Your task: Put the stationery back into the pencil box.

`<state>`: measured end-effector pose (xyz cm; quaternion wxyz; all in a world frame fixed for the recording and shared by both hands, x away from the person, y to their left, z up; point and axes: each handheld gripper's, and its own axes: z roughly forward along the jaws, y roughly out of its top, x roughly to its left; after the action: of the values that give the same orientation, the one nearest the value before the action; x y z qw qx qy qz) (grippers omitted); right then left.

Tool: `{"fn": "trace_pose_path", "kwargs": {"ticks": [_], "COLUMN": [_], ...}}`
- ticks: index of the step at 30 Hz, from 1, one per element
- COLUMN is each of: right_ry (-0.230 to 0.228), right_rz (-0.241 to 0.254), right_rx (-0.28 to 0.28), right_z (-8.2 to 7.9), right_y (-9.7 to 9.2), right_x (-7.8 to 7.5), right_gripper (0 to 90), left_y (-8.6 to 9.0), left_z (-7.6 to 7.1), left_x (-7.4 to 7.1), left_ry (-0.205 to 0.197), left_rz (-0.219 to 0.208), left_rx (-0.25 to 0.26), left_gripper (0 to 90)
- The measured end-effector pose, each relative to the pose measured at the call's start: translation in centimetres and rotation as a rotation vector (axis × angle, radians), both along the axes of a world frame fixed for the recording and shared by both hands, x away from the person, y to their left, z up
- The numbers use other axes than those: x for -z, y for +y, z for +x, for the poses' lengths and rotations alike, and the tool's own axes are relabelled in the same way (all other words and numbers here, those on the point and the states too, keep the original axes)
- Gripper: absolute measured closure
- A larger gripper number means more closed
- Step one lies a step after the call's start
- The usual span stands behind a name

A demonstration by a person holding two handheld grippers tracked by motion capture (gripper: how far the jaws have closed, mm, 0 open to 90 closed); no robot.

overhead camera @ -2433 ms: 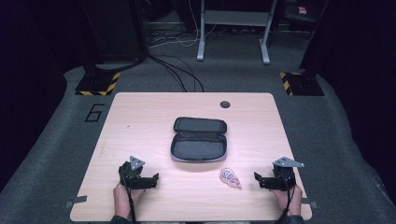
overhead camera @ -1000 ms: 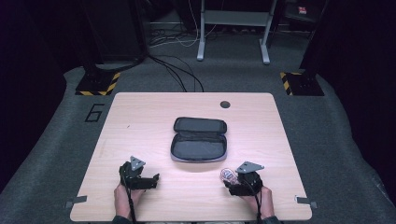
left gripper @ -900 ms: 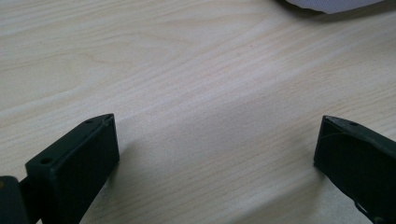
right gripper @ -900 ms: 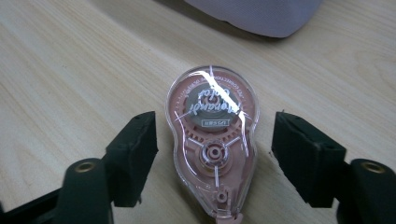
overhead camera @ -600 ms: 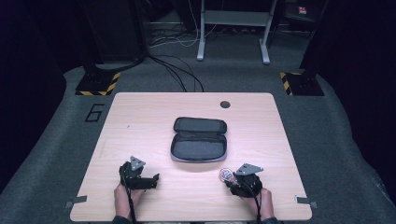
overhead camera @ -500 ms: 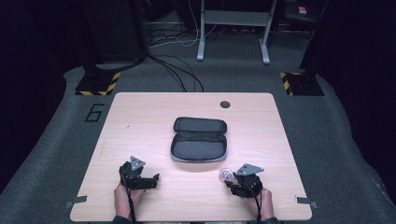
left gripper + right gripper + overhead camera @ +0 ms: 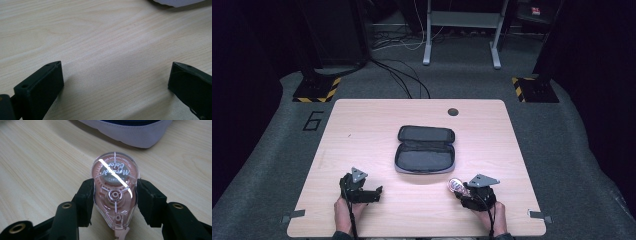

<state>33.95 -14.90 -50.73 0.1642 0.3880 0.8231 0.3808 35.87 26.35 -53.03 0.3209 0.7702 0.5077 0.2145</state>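
The right gripper [image 7: 115, 202] has just closed its jaws on the pink correction tape dispenser [image 7: 114, 192], which lies flat on the table [image 7: 362, 130] just near the open pencil case [image 7: 425, 155], probably to lift it inside. The left gripper [image 7: 116, 85] rests open over bare wood, holding nothing.

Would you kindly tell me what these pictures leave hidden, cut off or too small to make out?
- Correction tape dispenser: its tip runs off the bottom edge of the right gripper view; in the high view it is too small to read.
- Open pencil case: cut off by the top edge in both gripper views; in the high view its inside is too dark to tell what it holds.
- Left gripper: its body lies below the frame.
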Motion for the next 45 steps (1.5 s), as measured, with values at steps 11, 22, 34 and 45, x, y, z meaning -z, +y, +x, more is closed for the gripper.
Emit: {"fn": "trace_pose_path", "kwargs": {"ticks": [11,22,34,45], "right_ry": [-0.027,-0.059,-0.082,-0.087], "right_rz": [0.011,0.022,0.033,0.03], "right_rx": [-0.003,-0.015,-0.019,-0.044], "right_z": [-0.1,0.8,2.0,4.0], "right_y": [-0.3,-0.3,-0.1,1.3], "right_x": [-1.7,-3.7,-5.2,-6.0], "right_gripper": [49.8,49.8,49.8,49.8], "left_y": [0.0,0.0,0.0,0.0], "left_z": [0.0,0.0,0.0,0.0], "left_x": [0.0,0.0,0.0,0.1], "left_ry": [-0.001,-0.002,-0.009,-0.009], "left_rz": [-0.002,-0.002,0.004,0.001], "left_rx": [-0.002,-0.001,0.001,-0.004], "left_gripper": [0.1,0.2,0.3,0.4]}}
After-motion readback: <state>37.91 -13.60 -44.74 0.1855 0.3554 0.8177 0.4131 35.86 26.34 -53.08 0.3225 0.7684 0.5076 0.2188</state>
